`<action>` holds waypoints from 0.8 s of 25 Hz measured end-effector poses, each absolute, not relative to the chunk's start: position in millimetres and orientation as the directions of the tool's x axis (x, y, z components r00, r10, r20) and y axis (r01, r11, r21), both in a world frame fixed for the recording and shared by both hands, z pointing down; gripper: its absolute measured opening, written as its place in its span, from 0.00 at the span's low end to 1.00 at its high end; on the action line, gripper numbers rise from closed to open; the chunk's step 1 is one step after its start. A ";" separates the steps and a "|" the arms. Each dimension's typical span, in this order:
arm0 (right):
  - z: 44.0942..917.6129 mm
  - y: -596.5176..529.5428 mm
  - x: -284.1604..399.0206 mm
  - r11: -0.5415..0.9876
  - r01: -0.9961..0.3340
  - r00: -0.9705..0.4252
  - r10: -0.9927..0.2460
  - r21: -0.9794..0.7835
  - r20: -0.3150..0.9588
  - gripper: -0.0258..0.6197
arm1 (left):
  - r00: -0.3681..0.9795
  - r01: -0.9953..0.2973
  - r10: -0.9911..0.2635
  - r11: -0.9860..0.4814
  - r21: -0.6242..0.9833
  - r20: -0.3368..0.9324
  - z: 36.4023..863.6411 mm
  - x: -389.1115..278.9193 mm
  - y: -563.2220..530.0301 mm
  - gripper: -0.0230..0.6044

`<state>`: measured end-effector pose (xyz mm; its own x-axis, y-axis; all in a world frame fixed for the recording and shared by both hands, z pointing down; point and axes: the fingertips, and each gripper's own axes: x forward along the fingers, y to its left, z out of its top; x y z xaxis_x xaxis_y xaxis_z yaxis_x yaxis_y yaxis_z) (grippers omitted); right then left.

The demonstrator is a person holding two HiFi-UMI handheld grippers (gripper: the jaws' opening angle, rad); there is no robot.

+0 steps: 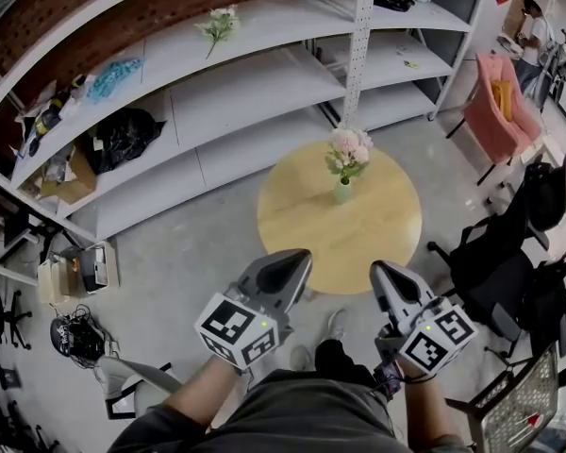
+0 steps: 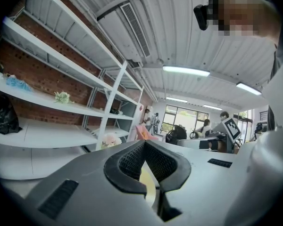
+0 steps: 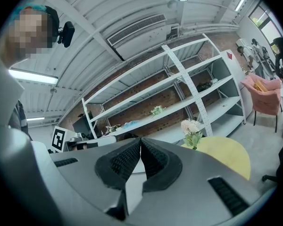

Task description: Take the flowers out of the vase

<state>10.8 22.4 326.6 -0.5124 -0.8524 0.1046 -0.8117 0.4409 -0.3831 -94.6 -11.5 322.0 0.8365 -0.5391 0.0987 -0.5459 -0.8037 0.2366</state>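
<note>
A bunch of pale pink flowers (image 1: 348, 149) stands in a small green vase (image 1: 342, 192) on the far part of a round wooden table (image 1: 302, 220). The flowers (image 3: 190, 128) also show in the right gripper view, and just over the left gripper's body in the left gripper view as flowers (image 2: 110, 141). My left gripper (image 1: 295, 262) hovers at the table's near edge, shut and empty. My right gripper (image 1: 385, 274) is beside it, also shut with nothing between its pads. Both are well short of the vase.
White metal shelving (image 1: 236, 83) runs behind the table, with another flower bunch (image 1: 219, 23), a black bag (image 1: 123, 138) and clutter on it. A pink armchair (image 1: 495, 111) and black office chairs (image 1: 509, 253) stand to the right. People stand at the far right (image 1: 533, 36).
</note>
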 end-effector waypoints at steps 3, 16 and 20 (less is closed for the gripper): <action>329.9 4.0 20.1 0.449 -0.803 -0.524 -0.846 -0.393 0.104 0.06 | 0.831 -0.555 -0.544 -0.798 0.236 0.115 327.0 -84.4 -28.0 0.04; 351.8 -78.0 84.7 0.503 -0.746 -0.603 -0.788 -0.437 0.123 0.06 | 0.783 -0.622 -0.593 -0.750 0.224 0.189 357.2 -12.0 -104.6 0.04; 359.7 -98.5 101.6 0.522 -0.726 -0.633 -0.762 -0.448 0.137 0.06 | 0.764 -0.645 -0.608 -0.733 0.217 0.215 370.4 7.5 -125.9 0.04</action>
<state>101.6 -98.5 359.7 -0.6326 -0.7624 0.1365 -0.7259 0.5221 -0.4477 7.5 -125.9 370.4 0.7638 -0.6084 0.2155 -0.6449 -0.7329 0.2167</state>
